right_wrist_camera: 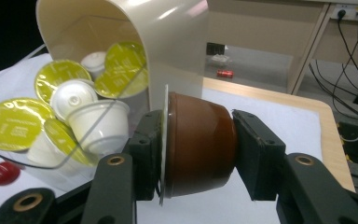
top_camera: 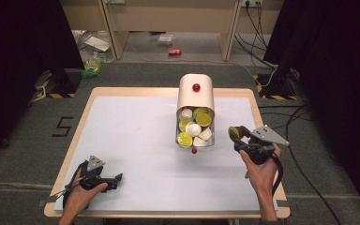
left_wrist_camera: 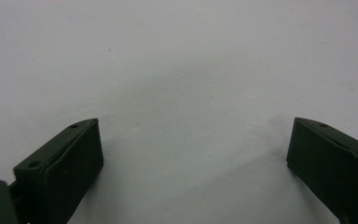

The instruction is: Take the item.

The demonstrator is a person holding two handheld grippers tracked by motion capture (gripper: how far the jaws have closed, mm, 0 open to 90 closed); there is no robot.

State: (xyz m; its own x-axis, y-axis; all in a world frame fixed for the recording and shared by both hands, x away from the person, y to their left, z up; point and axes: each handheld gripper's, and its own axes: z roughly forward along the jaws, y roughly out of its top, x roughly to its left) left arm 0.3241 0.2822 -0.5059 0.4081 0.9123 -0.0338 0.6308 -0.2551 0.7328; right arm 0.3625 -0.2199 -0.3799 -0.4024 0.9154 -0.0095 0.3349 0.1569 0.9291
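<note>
High view: table (top_camera: 136, 140) with white top and wood rim. Cream container (top_camera: 196, 96) with rounded lid and a red knob sits at centre-back; its clear front (top_camera: 194, 136) faces the person and is packed with yellow-green-lidded and white capsules (top_camera: 194, 127). Small red ball (top_camera: 194, 151) lies on the table just in front of it. Left gripper (top_camera: 115, 179) rests low at the near-left corner, held by the left hand (top_camera: 79, 197), well apart from the container. Right gripper (top_camera: 236, 135) is raised just right of the container, in the right hand (top_camera: 261, 171), with a dark capsule at its tip.

Left gripper view: both black jaws spread wide, nothing between them, bare white table surface (left_wrist_camera: 177, 70) beyond.

Right gripper view: jaws clamped on a brown capsule (right_wrist_camera: 198, 144), lying sideways, one jaw against its foil rim, the other against its base. Container's clear front is just beside it at left, capsules visible inside; red ball at lower left.
</note>
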